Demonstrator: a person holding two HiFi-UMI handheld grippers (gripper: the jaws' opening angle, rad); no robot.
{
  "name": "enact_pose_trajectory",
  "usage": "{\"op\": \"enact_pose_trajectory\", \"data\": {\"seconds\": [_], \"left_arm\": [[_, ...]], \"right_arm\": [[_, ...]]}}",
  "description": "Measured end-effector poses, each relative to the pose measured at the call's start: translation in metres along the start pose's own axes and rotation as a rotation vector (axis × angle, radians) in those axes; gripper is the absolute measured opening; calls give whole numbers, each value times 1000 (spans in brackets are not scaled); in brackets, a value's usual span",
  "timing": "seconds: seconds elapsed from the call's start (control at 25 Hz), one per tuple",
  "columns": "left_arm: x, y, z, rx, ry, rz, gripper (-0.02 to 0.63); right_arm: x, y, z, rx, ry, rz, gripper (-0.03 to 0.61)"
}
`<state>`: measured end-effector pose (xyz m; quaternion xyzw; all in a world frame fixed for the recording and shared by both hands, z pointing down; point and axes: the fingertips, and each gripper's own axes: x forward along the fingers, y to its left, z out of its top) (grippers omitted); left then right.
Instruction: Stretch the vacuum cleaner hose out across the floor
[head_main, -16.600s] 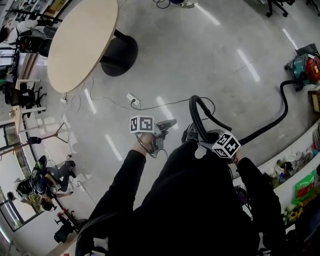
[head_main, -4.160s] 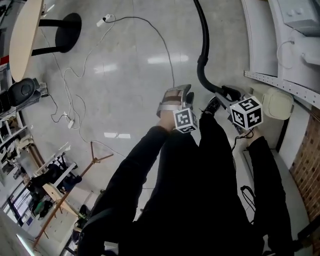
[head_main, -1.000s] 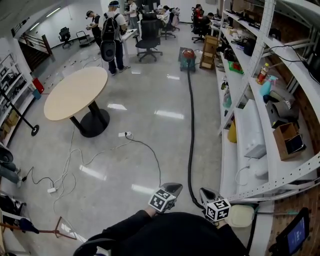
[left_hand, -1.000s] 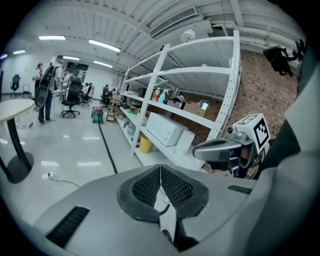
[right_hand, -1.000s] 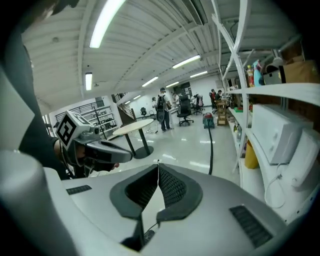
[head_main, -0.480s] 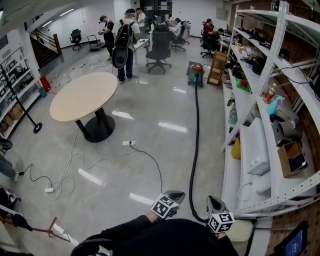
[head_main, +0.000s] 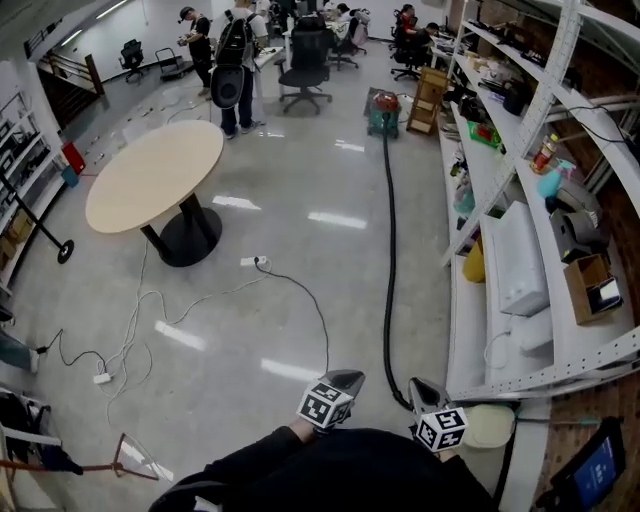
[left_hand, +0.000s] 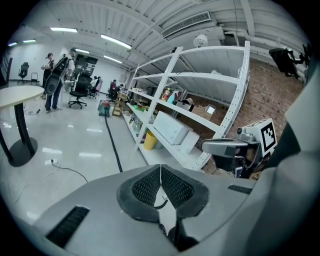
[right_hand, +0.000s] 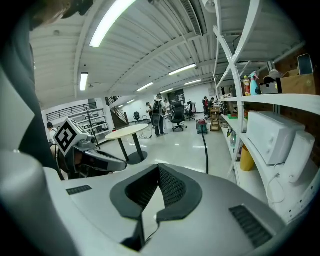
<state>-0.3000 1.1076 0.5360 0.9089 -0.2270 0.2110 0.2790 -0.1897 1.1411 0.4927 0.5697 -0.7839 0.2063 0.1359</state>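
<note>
A black vacuum hose (head_main: 388, 250) lies almost straight on the floor along the shelving. It runs from the red and green vacuum cleaner (head_main: 381, 108) at the far end to a spot beside my right gripper (head_main: 419, 386). That gripper is shut with nothing in it. My left gripper (head_main: 346, 378) hovers just left of it, also shut and empty. The left gripper view shows its pads pressed together (left_hand: 160, 167), with the hose (left_hand: 113, 146) and the vacuum cleaner (left_hand: 104, 107) beyond. The right gripper view shows shut pads (right_hand: 159, 168) and the hose (right_hand: 205, 150) leading to the vacuum cleaner (right_hand: 202, 127).
White shelving (head_main: 520, 250) with boxes and bottles lines the right side. A round table (head_main: 155, 175) stands at the left. A white cable with a power strip (head_main: 255, 262) trails across the floor. People (head_main: 235, 60) and office chairs (head_main: 305, 60) are at the far end.
Seconds ago my right gripper held the hose's end, first looped by the feet. Now the hose lies straight and both grippers are empty. Over the last second both grippers shifted slightly.
</note>
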Motion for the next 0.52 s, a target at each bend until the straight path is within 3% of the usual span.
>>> {"op": "enact_pose_trajectory", "data": {"seconds": [0.24,0.52], "left_arm": [[0,-3,-22,-28,34,-62,21],[35,-12,-4,-5,-21,-70,21]], "right_arm": [[-7,13,-22,5,63,-37,14],[-8,-11,-33,-52,134,6,14]]}}
